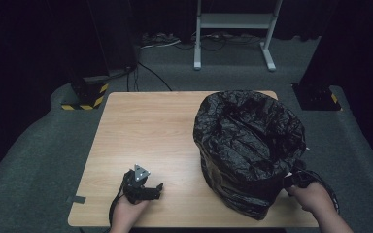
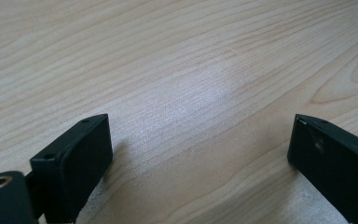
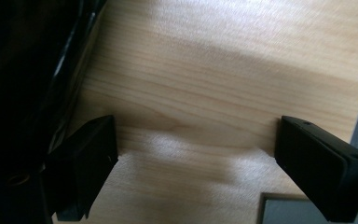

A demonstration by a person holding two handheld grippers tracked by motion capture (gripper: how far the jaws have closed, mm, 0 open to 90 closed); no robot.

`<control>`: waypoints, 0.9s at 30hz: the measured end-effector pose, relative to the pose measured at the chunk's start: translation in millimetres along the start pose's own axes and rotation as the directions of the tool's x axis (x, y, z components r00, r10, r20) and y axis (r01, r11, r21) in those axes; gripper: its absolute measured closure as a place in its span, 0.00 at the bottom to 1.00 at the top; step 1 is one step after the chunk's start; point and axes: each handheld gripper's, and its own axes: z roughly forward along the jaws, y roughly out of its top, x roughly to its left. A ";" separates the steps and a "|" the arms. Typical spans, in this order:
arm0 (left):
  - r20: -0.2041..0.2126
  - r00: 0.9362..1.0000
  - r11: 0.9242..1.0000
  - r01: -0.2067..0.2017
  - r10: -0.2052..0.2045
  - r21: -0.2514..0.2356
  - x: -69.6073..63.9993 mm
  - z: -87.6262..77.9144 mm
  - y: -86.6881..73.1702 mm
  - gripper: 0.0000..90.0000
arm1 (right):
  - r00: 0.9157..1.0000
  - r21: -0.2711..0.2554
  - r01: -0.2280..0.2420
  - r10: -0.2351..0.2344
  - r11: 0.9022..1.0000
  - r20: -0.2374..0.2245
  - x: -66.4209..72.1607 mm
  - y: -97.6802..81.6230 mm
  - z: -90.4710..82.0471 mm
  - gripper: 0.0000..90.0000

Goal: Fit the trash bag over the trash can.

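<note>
The left hand-held gripper [image 1: 148, 187] sits low over the near left part of the wooden bench [image 1: 145, 131], its jaws spread wide with only bare wood between them. The right hand-held gripper [image 3: 196, 154] is likewise released, holding nothing, just beside the crumpled black plastic bag [image 1: 247, 145] that stands on the bench's right half.

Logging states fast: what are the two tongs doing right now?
Left tongs: open, holding nothing, over bare table.
Right tongs: open, holding nothing, beside the black bag.
</note>
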 end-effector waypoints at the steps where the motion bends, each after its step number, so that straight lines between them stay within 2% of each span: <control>1: 0.000 1.000 1.000 0.003 -0.003 0.000 0.4 0.0 -0.6 0.04 | 1.000 0.018 -0.006 0.006 1.000 0.000 -0.1 1.6 0.1 0.14; 5: -0.001 1.000 1.000 0.002 -0.002 -0.001 0.0 0.8 -1.4 0.01 | 0.999 0.119 -0.039 0.038 0.992 0.005 -1.4 8.3 1.8 0.13; 8: -0.002 1.000 1.000 0.001 -0.001 -0.002 -0.2 1.0 -1.4 0.00 | 0.998 0.202 -0.056 0.056 0.978 0.009 -2.9 11.7 1.7 0.13; 10: -0.001 1.000 1.000 0.000 0.000 -0.002 0.1 1.2 -1.1 0.00 | 0.998 0.222 -0.061 0.061 0.973 0.010 -2.8 12.8 1.7 0.13; 13: -0.001 1.000 1.000 0.002 -0.002 -0.002 0.0 1.5 -0.8 0.00 | 0.999 0.219 -0.053 0.053 0.974 0.007 -3.0 13.1 2.1 0.12; 14: -0.002 1.000 1.000 0.000 0.000 -0.002 0.1 1.7 -0.6 0.00 | 0.999 0.209 -0.035 0.035 0.977 0.005 -4.4 12.8 2.4 0.12; 21: -0.005 1.000 1.000 0.003 -0.003 -0.002 -0.3 2.4 0.0 0.00 | 0.999 0.204 -0.043 0.044 0.978 0.002 -3.9 12.3 2.1 0.12; 22: -0.005 1.000 1.000 0.003 -0.003 -0.002 -0.3 2.4 0.1 0.00 | 0.999 0.210 -0.047 0.047 0.977 0.003 -4.4 12.7 1.9 0.15; 24: -0.004 1.000 1.000 0.006 -0.006 -0.003 -0.5 2.5 -0.1 0.00 | 0.998 0.244 -0.060 0.060 0.968 0.007 -4.4 13.8 -5.3 0.20; 27: -0.004 1.000 1.000 0.004 -0.004 -0.004 -0.6 2.0 -0.6 0.00 | 0.997 0.231 -0.059 0.068 0.971 -0.031 -7.8 13.9 -30.6 0.18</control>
